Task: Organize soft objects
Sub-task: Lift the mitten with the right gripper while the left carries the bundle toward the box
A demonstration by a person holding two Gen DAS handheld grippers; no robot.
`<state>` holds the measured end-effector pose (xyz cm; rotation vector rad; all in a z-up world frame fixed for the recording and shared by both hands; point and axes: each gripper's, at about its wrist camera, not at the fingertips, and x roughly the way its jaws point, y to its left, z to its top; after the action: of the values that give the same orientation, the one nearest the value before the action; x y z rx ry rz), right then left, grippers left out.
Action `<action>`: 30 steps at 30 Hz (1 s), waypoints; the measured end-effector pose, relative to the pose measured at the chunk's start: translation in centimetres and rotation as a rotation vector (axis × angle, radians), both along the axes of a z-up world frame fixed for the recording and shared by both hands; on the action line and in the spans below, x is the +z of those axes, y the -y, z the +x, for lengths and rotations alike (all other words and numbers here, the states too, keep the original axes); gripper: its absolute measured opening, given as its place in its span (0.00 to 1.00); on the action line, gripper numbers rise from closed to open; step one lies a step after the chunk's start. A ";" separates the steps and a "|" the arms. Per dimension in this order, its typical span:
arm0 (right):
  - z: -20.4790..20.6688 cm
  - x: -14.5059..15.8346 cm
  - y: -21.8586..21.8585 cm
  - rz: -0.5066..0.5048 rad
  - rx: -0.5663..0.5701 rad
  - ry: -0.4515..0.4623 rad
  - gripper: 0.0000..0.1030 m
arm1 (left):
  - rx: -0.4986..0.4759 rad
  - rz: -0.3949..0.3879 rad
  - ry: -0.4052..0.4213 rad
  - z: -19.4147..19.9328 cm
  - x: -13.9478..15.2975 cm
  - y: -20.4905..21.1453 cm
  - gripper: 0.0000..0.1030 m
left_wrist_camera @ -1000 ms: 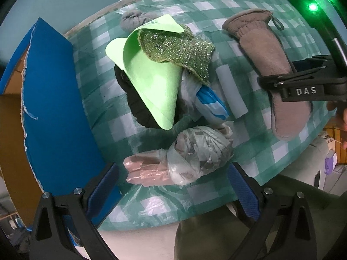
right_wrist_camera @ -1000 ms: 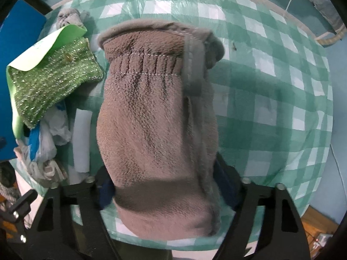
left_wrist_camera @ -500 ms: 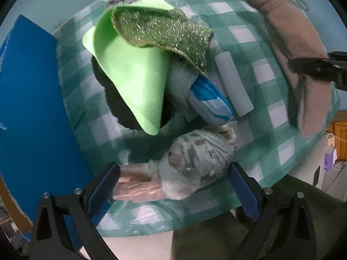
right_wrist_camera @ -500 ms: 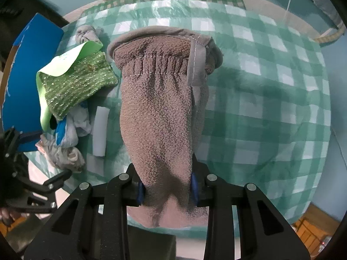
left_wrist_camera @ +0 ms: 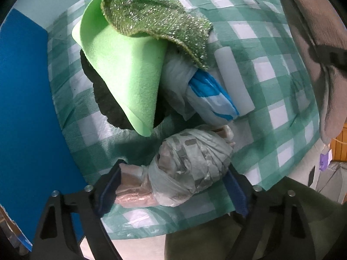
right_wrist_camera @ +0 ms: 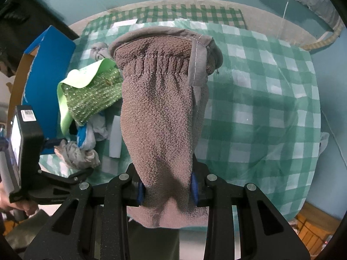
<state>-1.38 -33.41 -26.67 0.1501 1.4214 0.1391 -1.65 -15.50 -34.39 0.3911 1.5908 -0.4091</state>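
A brown fleece mitten (right_wrist_camera: 160,117) hangs cuff-down above the green checked tablecloth (right_wrist_camera: 260,112), and my right gripper (right_wrist_camera: 167,190) is shut on its fingertip end. In the left wrist view a plastic-wrapped grey-white bundle (left_wrist_camera: 190,164) with a pinkish plastic tail (left_wrist_camera: 132,190) lies between the blue pads (left_wrist_camera: 108,188) of my left gripper (left_wrist_camera: 171,190). That gripper points straight down and its jaws are closing around the bundle. The pads stand close at both ends, and I see no squeeze on it.
Beyond the bundle a pile holds a light green foam sheet (left_wrist_camera: 125,71), a glittery green cloth (left_wrist_camera: 156,19), a blue-and-white plastic bag (left_wrist_camera: 210,95), a white foam roll (left_wrist_camera: 234,78) and something black (left_wrist_camera: 104,99). A blue board (left_wrist_camera: 26,108) stands left. The table's near edge lies just behind the grippers.
My right gripper closed on the mitten and lifted it off the cloth. My left gripper sank over the wrapped bundle and its jaws narrowed around it.
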 end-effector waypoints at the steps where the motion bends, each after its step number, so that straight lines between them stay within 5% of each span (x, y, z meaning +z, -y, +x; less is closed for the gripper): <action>1: -0.2 0.4 0.3 0.001 0.001 0.004 0.30 | -0.008 0.003 0.005 -0.5 -0.1 -0.1 0.82; 13: -0.5 3.7 1.7 0.006 -0.008 0.034 0.30 | -0.069 -0.048 0.065 -1.9 4.8 0.7 0.74; 30: 1.3 8.0 -0.5 -0.008 0.043 0.091 0.30 | 0.072 -0.146 0.226 -1.2 15.2 -3.3 0.73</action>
<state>-0.08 -32.95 -18.67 0.1055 1.3350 0.1729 -2.83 -12.24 -19.22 0.2578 1.3422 -0.4084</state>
